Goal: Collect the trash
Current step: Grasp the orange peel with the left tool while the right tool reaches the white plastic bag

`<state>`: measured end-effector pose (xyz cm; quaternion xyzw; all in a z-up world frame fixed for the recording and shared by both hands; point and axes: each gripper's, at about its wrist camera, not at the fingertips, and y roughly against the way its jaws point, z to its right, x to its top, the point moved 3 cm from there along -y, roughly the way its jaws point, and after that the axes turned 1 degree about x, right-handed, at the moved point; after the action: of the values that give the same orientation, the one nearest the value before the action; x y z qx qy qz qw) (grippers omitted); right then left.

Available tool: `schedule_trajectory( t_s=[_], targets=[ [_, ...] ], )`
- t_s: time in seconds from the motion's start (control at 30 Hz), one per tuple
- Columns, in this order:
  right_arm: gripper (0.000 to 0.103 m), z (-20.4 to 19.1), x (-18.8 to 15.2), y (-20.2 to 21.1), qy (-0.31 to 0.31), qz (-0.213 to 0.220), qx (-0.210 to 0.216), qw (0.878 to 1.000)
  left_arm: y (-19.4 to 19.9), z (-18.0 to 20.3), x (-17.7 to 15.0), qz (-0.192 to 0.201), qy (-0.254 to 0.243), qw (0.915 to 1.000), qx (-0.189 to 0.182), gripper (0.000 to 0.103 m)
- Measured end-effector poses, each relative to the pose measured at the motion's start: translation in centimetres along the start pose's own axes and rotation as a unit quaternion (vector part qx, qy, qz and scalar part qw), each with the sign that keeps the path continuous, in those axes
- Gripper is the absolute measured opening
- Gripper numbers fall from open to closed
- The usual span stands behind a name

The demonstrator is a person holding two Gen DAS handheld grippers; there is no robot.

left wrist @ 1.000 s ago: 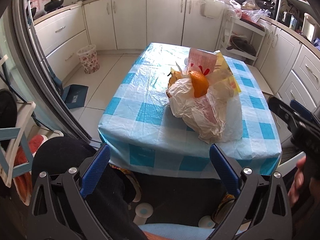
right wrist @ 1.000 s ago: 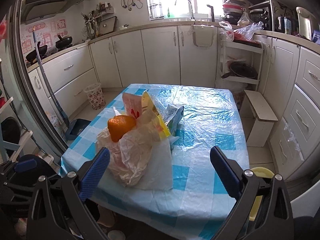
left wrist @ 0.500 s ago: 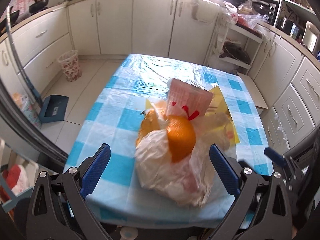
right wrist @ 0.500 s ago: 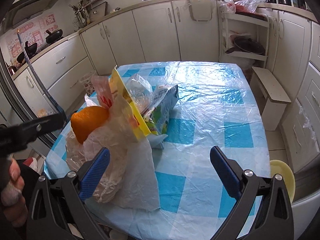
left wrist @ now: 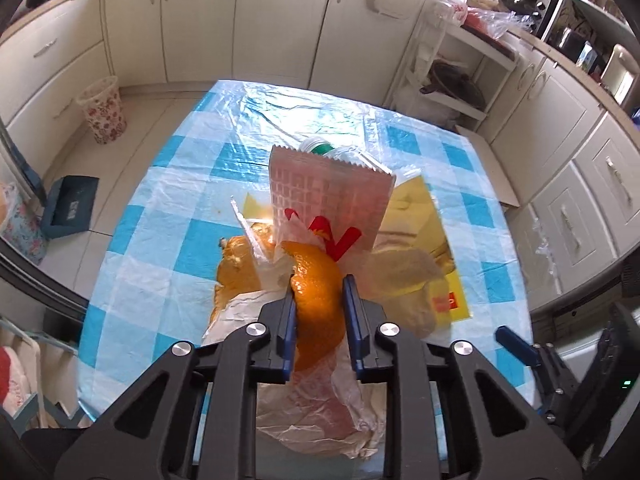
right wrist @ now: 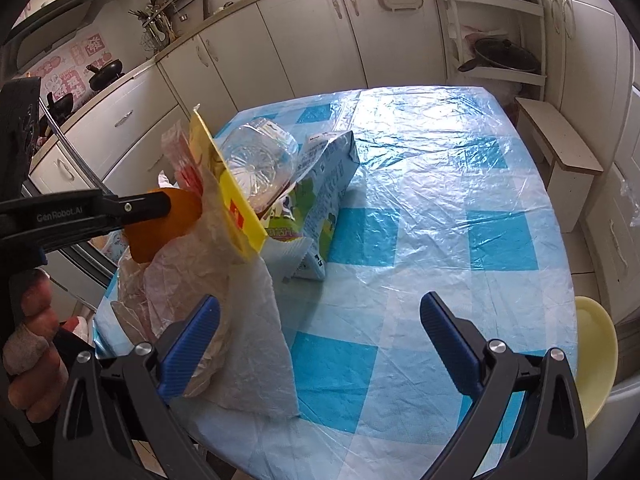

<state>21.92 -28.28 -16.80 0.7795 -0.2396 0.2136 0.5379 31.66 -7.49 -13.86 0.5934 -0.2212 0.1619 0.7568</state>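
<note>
A heap of trash lies on the blue-checked table [left wrist: 160, 184]. My left gripper [left wrist: 319, 300] is shut on an orange peel [left wrist: 318, 292] at the top of the heap; the peel also shows in the right wrist view [right wrist: 160, 224]. Under it lie crumpled plastic bags [left wrist: 320, 412], a pink snack wrapper [left wrist: 324, 200], a yellow packet [left wrist: 424, 232] and a clear bottle [right wrist: 260, 156]. A blue and green carton [right wrist: 324, 200] lies behind. My right gripper [right wrist: 320, 320] is open and empty, right of the heap, next to a white paper sheet [right wrist: 260, 320].
White kitchen cabinets [left wrist: 280, 20] surround the table. A flowered waste bin [left wrist: 102, 114] and a dark dustpan [left wrist: 70, 204] stand on the floor at left. A small wooden stool [right wrist: 556, 152] and a yellow bowl [right wrist: 596, 352] are at right.
My left gripper moved forward over the heap and shut on the orange peel. My right gripper moved closer to the table and stayed open.
</note>
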Motion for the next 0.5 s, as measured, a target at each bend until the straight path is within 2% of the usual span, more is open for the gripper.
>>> schedule_trajectory(
  t_s=[0.2,0.33,0.43,0.5],
  targets=[
    [0.096,0.5,0.2,-1.4,-0.017,-0.018,0.017,1.0,0.0,-1.1,0.7,-0.009,0.025,0.9986,-0.047,0.015],
    [0.096,-0.1,0.9,0.6,0.002,0.039,-0.01,0.999,0.8,-2.4,1.3,0.004,0.043,0.9973,-0.06,0.009],
    [0.096,-2.3,1.0,2.6,0.035,0.08,0.016,0.996,1.9,-3.0,1.8,0.023,0.045,0.9969,-0.06,0.007],
    [0.096,-4.0,0.5,2.4,0.058,0.074,0.046,0.995,1.8,-3.3,1.9,0.019,0.047,0.9965,-0.067,0.007]
  ],
)
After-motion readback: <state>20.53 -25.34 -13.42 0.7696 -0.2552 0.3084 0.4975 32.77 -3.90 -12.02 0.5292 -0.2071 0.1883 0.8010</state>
